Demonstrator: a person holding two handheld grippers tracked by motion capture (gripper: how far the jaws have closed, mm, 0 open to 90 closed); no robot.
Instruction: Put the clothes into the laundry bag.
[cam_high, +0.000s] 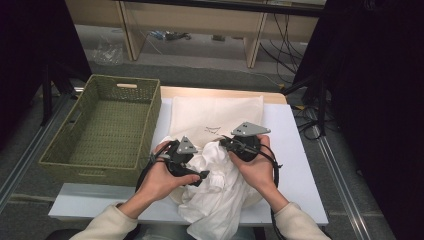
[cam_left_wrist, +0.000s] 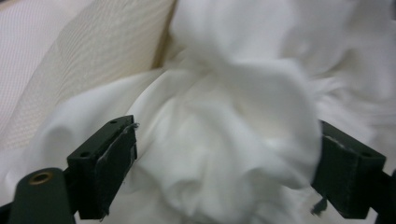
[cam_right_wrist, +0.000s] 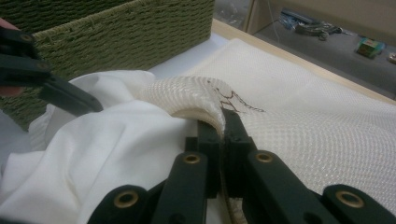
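A crumpled white garment (cam_high: 215, 200) lies at the table's front, spilling over the near edge. Behind it lies a flat cream mesh bag (cam_high: 215, 112). My left gripper (cam_high: 202, 176) is over the garment with its jaws wide apart. A bulge of white cloth (cam_left_wrist: 224, 116) sits between them in the left gripper view, with the pads (cam_left_wrist: 119, 154) not pressing on it. My right gripper (cam_right_wrist: 223, 128) is shut on the lifted rim of the mesh bag (cam_right_wrist: 196, 93), holding it raised above the garment (cam_right_wrist: 107, 149). From above, the right gripper (cam_high: 223, 142) sits at the bag's near edge.
A green woven basket (cam_high: 90, 172) stands at the left, against the table's left side. Bare white tabletop (cam_high: 295, 150) shows at the right. Beyond the table are wooden desk legs and cables on the floor.
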